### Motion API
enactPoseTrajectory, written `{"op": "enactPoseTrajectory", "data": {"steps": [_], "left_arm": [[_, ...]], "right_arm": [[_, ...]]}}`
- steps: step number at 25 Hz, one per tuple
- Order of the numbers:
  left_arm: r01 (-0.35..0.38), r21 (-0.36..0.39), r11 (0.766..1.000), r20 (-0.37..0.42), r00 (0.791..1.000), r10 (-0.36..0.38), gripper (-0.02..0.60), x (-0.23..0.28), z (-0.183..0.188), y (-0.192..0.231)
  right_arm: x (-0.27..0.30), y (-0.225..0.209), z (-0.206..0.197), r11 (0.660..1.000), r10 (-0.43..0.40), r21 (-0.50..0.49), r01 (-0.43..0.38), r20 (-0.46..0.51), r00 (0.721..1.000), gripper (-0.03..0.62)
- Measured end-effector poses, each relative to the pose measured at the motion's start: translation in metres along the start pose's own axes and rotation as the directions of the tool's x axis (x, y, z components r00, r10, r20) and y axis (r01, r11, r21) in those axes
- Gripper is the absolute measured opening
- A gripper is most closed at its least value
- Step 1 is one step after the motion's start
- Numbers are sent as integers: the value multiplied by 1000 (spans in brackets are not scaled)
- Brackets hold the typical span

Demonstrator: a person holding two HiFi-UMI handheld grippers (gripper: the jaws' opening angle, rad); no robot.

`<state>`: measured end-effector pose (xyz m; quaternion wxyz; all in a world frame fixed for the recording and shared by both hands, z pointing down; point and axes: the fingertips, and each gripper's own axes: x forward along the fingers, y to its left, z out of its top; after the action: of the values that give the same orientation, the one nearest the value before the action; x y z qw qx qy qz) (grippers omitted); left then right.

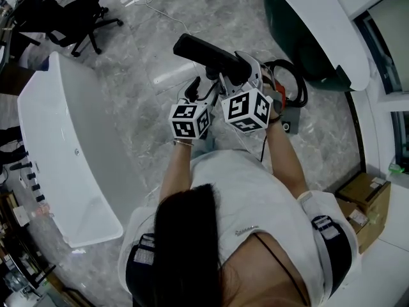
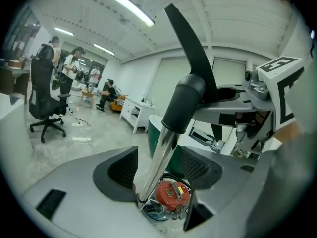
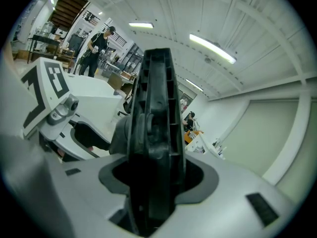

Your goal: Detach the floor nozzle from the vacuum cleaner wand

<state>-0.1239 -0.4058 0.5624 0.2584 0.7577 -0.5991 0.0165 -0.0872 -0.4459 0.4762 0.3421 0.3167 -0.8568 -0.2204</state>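
1 white bathtub (image 1: 64,152) is seen at the left on the marble floor (image 1: 140,146), with 1 black office chair (image 1: 80,15) beyond it. 2 grippers are held up side by side in the middle, in front of the person.

The left gripper (image 1: 197,89) is spread wide. 1 chrome wand (image 2: 161,148) stands between its 2 jaws, close to the left-hand pad, and is not clamped. The wand is topped by 1 black collar (image 2: 185,103), from which the black floor nozzle (image 1: 203,52) rises, so nozzle and wand are still joined. 1 red canister (image 2: 171,195) is seen below the wand.

The nozzle is raised above the floor and is gripped by the right gripper (image 1: 238,69), whose 2 jaws are closed on its ribbed body.

1 black hose (image 1: 297,85) is looped at the right. 2 cardboard boxes (image 1: 364,197) are seen further right.
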Motion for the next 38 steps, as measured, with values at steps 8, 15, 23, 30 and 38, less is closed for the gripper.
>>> {"op": "enactPoseTrajectory", "data": {"steps": [8, 15, 23, 30, 38], "left_arm": [[30, 38, 999, -16, 999, -30, 247, 21, -1, -2], [85, 20, 996, -10, 996, -85, 247, 35, -2, -7], [101, 20, 995, -33, 994, -100, 247, 51, -9, -12], [83, 54, 995, -31, 996, -82, 183, 56, -9, -15], [98, 36, 995, -20, 995, -97, 181, 57, -10, -14]], "right_arm": [[2, -2, -1, 1000, 3, 7, -3, -4, 1000, 215], [2, -5, -1, 1000, 8, 11, -8, -7, 1000, 215], [3, -7, -3, 1000, 19, 10, -19, -6, 1000, 215], [-1, -9, -5, 1000, 22, 7, -22, -1, 1000, 215], [0, -9, -5, 1000, 25, -5, -25, -2, 1000, 215]]}}
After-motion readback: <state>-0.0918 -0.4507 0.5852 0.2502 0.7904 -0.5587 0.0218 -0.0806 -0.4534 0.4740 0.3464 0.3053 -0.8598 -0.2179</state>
